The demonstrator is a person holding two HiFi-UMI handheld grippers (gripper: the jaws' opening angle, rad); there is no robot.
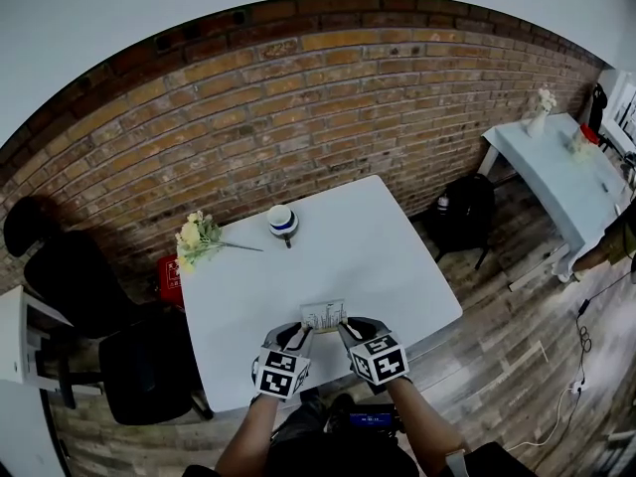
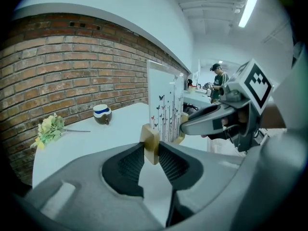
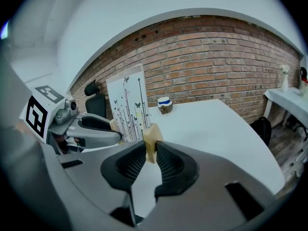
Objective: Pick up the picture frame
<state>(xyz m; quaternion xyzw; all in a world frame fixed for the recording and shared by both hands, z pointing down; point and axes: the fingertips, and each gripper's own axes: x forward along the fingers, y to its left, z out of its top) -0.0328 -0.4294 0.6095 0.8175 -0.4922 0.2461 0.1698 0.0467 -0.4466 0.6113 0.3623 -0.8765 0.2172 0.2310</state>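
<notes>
The picture frame [image 1: 324, 315] is a clear upright panel printed with stems and butterflies, standing on two pale wooden block feet near the front edge of the white table [image 1: 397, 266]. My left gripper [image 1: 301, 335] is shut on the frame's left wooden foot [image 2: 150, 146], pads pressed on both its sides. My right gripper [image 1: 346, 332] is shut on the right wooden foot [image 3: 150, 139]. The panel [image 2: 166, 105] rises just past my left gripper [image 2: 151, 154]. In the right gripper view the panel [image 3: 129, 105] stands left of my right gripper [image 3: 150, 153]. Whether the feet touch the table I cannot tell.
A white cup with a blue band [image 1: 283, 222] and a bunch of pale flowers [image 1: 197, 237] lie at the table's far side. Black chairs [image 1: 79, 286] stand left, a black backpack [image 1: 462, 212] and a second white table [image 1: 556, 177] right. A brick wall [image 1: 328, 97] runs behind.
</notes>
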